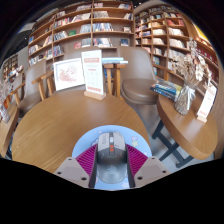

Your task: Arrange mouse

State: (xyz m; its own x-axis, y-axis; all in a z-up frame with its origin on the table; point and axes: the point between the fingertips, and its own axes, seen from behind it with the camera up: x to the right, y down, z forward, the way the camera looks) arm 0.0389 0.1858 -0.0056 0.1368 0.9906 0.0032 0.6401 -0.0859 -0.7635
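Observation:
A grey computer mouse [111, 158] with a dark scroll wheel lies lengthwise between my fingers, nose pointing away from me. My gripper [111, 162] is shut on it, and both pink pads [88, 158] press against its sides. Under the mouse and the fingertips is a light blue mouse mat [86, 142] with a small print, lying at the near edge of a round wooden table [50, 120]. I cannot tell whether the mouse rests on the mat or hangs just above it.
A standing sign [93, 75] and a framed picture [68, 72] stand at the table's far edge. A second wooden table [190, 125] to the right carries stacked books [168, 90]. Chairs [136, 68] and bookshelves [90, 25] fill the background.

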